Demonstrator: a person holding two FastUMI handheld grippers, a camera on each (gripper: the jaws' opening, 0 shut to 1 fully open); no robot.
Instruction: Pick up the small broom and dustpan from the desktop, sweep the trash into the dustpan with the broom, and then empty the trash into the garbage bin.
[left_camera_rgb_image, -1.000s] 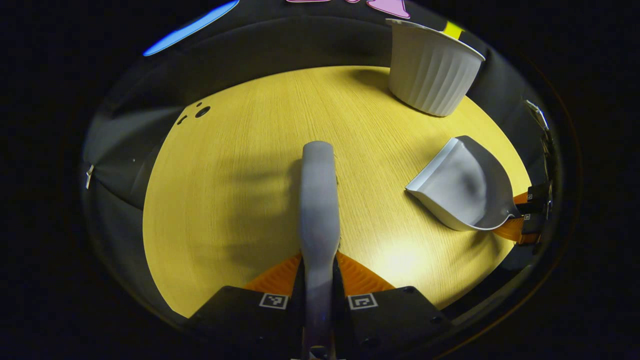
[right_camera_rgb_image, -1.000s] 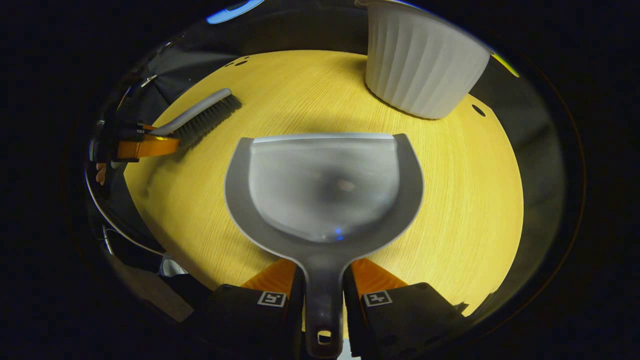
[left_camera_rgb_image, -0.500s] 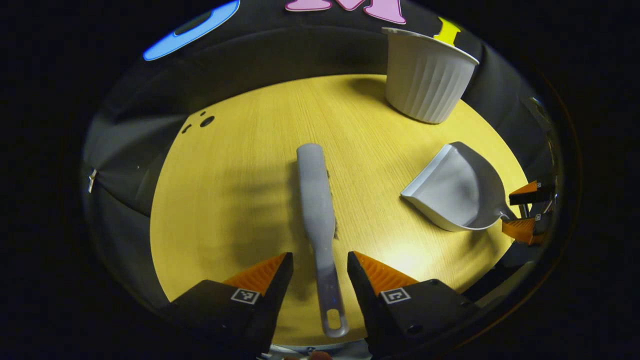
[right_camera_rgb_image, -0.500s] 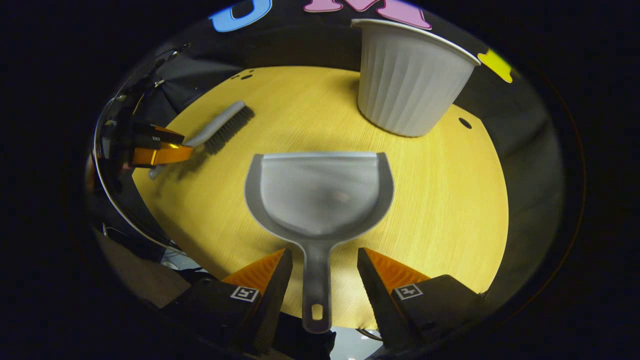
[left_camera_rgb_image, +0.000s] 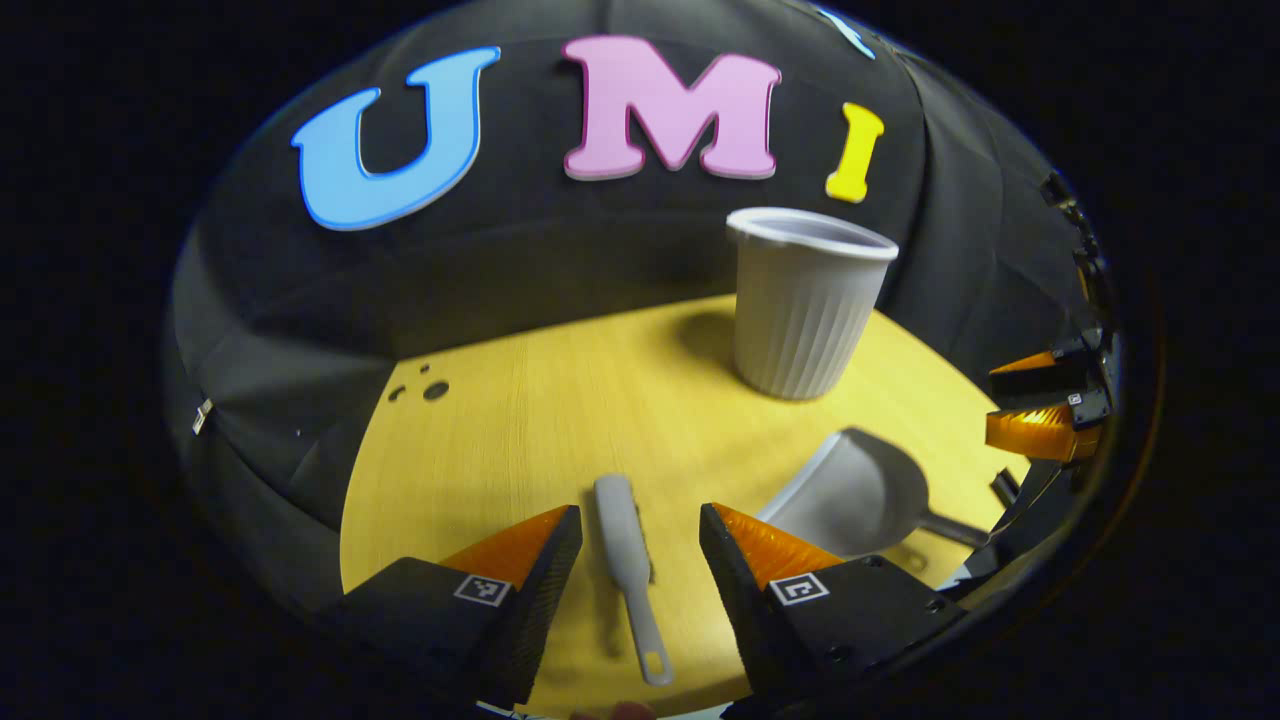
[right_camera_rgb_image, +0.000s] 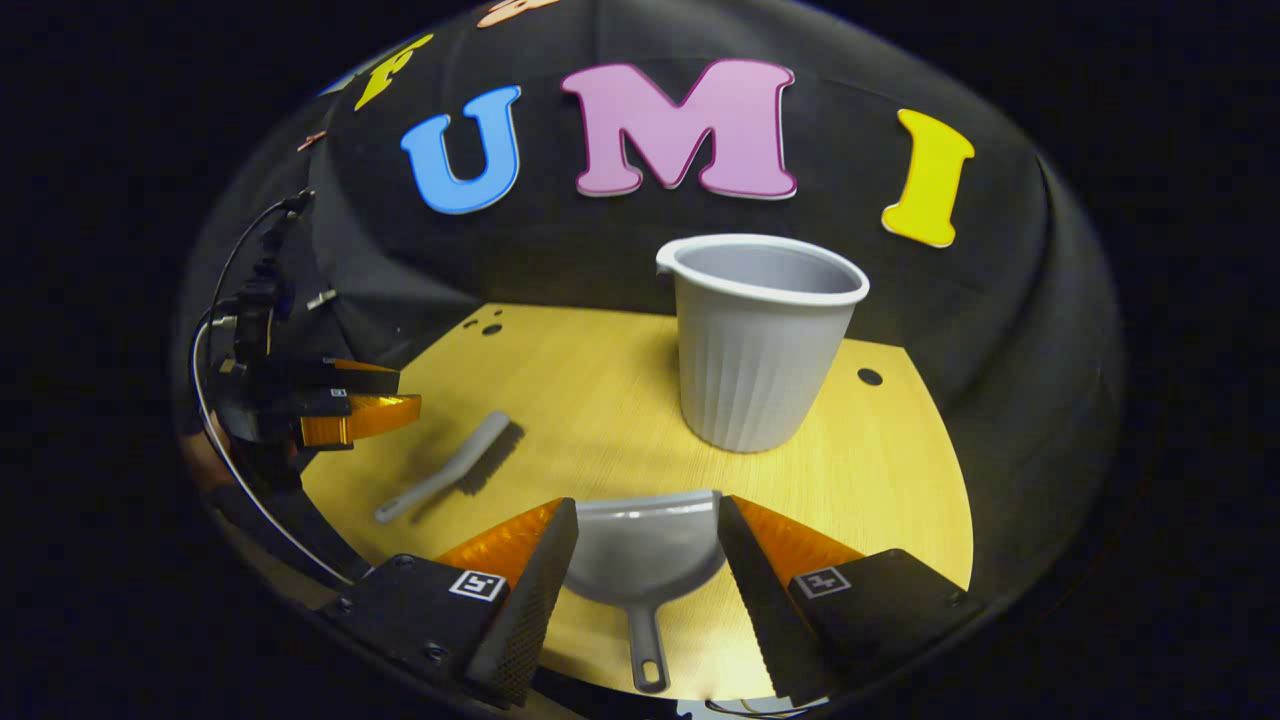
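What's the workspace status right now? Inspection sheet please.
Surface: yellow wood table, small holes near its far corners.
Job's things: broom and dustpan lie flat on the table, apart; bin upright behind them. Trash: nothing seen.
Clutter: nothing seen.
Grippers: left gripper open above the broom; right gripper open above the dustpan; neither touches.
Cables: thin cable loops beside the left gripper in the right gripper view.
Surroundings: black cloth wall.

Yellow desktop (left_camera_rgb_image: 520, 420) (wood-grained) carries broom (left_camera_rgb_image: 625, 540), dustpan (left_camera_rgb_image: 850, 495), bin (left_camera_rgb_image: 805, 305).
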